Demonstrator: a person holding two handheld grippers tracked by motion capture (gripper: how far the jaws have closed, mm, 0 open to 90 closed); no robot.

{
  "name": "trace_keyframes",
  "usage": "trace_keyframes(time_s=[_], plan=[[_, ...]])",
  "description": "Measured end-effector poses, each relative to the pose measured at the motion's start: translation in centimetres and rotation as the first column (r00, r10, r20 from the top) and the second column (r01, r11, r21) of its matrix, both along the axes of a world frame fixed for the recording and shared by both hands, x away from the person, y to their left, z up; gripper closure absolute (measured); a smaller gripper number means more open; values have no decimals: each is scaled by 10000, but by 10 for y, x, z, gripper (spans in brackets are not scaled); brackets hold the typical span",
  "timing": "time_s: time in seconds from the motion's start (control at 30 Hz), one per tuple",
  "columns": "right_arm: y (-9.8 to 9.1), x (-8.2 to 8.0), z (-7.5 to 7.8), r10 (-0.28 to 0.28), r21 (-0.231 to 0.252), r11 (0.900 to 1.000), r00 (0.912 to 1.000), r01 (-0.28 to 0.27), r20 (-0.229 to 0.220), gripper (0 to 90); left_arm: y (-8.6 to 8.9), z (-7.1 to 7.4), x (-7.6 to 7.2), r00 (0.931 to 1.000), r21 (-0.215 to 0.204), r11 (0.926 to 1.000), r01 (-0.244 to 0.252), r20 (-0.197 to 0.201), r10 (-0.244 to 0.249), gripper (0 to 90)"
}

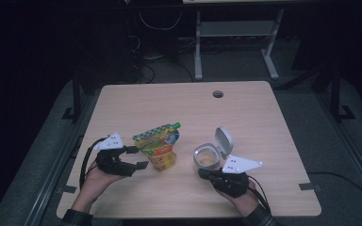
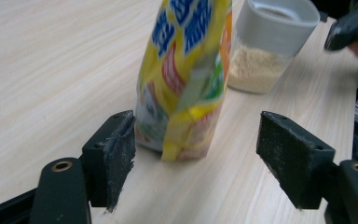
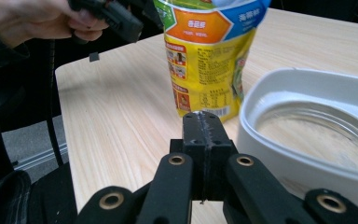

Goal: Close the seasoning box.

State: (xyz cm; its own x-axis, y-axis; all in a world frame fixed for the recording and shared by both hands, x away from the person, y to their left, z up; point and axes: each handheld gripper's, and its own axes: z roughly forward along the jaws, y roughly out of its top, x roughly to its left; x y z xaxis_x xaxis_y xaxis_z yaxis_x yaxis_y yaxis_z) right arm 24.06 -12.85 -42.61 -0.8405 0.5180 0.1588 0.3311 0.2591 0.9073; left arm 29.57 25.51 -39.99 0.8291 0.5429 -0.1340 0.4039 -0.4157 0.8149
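Pouch (image 1: 159,146) stands upright on the wooden surface (image 1: 245,117), near the front edge, just left of the open jar (image 1: 206,157). Jar has a grey collar, flip lid (image 1: 224,139) tilted up and back, pale granules inside.

Risks, as judged from here:
- Pouch looks light and soft, standing on a narrow base. A brush from either pad of the left tool (image 1: 136,157) would likely tip it toward the jar or flat onto the surface.
- Left gripper view shows the pouch (image 2: 186,74) sitting closer to the left pad (image 2: 116,154) than the right one; closing off-centre could shove it sideways before it is gripped.
- If the jar (image 2: 270,42) gets knocked, the open lid means spilled granules.
- Right tool (image 1: 206,173) rests just beside the jar wall; a nudge could slide the jar.

Pose:
- Left tool: jaws apart, nothing pressed, pouch base between them but clear of both pads. Hand low at the pouch's left, tool pointing roughly level toward it.
- Right tool (image 3: 204,135): jaws together on nothing, tips level just short of the jar rim (image 3: 307,121), hand (image 1: 238,195) near the front edge.
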Motion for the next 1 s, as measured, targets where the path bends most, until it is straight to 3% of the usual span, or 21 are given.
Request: trace_keyframes(time_s=[0.2, 0.57, 0.73, 1.0], plan=[[-23, -1, 4, -371, 59, 9993, 9993, 372, -102, 899, 6, -10, -12, 9996, 128, 9996, -266, -55, 267, 200], [-63, -2, 8, -1072, 141, 9941, 9941, 1074, -143, 899, 6, -30, -23, 9984, 236, 9987, -447, -325, 455, 174], [-78, 5, 10, -1489, 200, 9887, 9889, 1489, -27, 899, 5, -35, -22, 9985, 343, 9987, -384, -384, 398, 174], [-92, 26, 13, -2293, 403, 9727, 9733, 2287, 119, 900, 5, -41, -19, 9977, 363, 9983, -464, -481, 481, 174]])
